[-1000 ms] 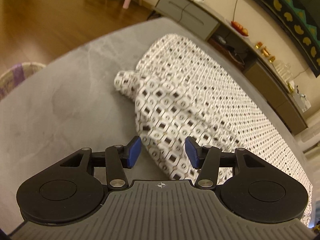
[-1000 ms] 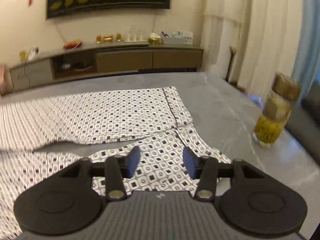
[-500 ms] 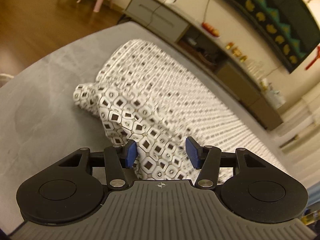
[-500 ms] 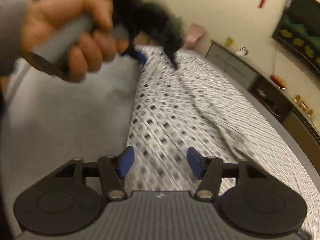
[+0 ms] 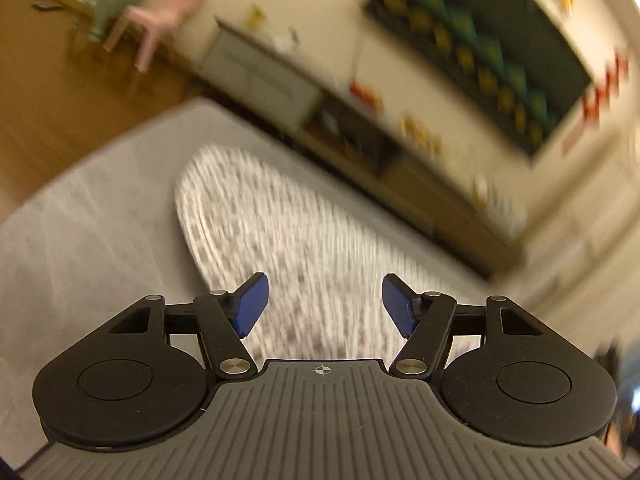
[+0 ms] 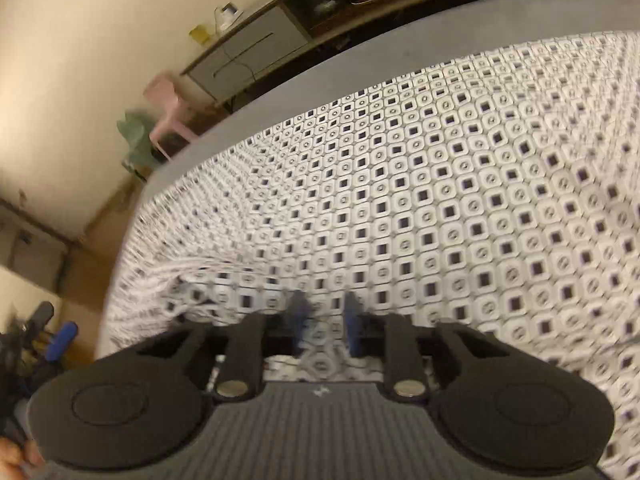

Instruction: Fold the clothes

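Patterned garment point(image 6: 440, 200), white with small dark squares, lies spread over the grey table point(image 5: 80, 240). The right gripper point(image 6: 322, 328) has its blue fingers point(image 6: 298, 320) drawn close on a raised fold of the cloth, which fills the view from nine to three o'clock. The left gripper point(image 5: 323, 306) hangs above the table with its blue pads point(image 5: 250, 306) wide apart and empty, the blurred cloth point(image 5: 280, 240) stretching toward twelve o'clock. A pink chair point(image 5: 160, 20) stands at eleven o'clock.
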Demonstrator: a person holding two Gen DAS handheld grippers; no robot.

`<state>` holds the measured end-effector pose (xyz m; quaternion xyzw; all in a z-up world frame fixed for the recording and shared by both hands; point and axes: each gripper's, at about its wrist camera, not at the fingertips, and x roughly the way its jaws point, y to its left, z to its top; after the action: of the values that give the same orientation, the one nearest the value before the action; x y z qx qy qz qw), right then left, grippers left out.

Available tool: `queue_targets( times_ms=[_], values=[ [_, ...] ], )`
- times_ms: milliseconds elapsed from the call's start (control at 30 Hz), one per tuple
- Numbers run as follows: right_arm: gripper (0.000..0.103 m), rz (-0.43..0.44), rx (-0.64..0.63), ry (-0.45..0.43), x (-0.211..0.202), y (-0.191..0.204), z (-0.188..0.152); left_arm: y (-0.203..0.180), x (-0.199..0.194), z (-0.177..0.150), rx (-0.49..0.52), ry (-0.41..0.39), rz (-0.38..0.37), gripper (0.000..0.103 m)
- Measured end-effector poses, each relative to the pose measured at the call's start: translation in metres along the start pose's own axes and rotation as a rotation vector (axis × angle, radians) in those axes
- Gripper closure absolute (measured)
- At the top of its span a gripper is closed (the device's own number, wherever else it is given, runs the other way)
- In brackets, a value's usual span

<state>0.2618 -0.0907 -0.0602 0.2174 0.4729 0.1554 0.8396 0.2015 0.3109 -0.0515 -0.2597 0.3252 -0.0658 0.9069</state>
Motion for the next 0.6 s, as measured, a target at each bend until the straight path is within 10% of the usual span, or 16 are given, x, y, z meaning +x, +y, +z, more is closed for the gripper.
queue_targets(
  times_ms=[300, 367, 433, 500, 600],
  values=[
    [0.085, -0.016, -0.066, -0.029, -0.009, 0.005, 0.013, -0.032, 0.042, -0.04, 0.369, 0.067, 0.141, 0.043],
    [0.09, -0.002, -0.053, -0.018, -0.01, 0.002, 0.013, -0.036, 0.05, -0.043, 0.431, 0.052, 0.152, 0.066],
    [0.091, -0.001, -0.06, -0.015, -0.009, 0.001, 0.008, -0.036, 0.051, -0.037, 0.438, 0.041, 0.117, 0.103],
    [0.091, 0.001, -0.088, -0.013, -0.011, 0.003, 0.009, -0.036, 0.051, -0.031, 0.445, 0.029, 0.082, 0.103],
    [0.091, -0.055, -0.18, -0.048, -0.017, 0.011, 0.016, -0.021, 0.028, 0.017, 0.19, -0.035, -0.121, 0.103]
  ],
)
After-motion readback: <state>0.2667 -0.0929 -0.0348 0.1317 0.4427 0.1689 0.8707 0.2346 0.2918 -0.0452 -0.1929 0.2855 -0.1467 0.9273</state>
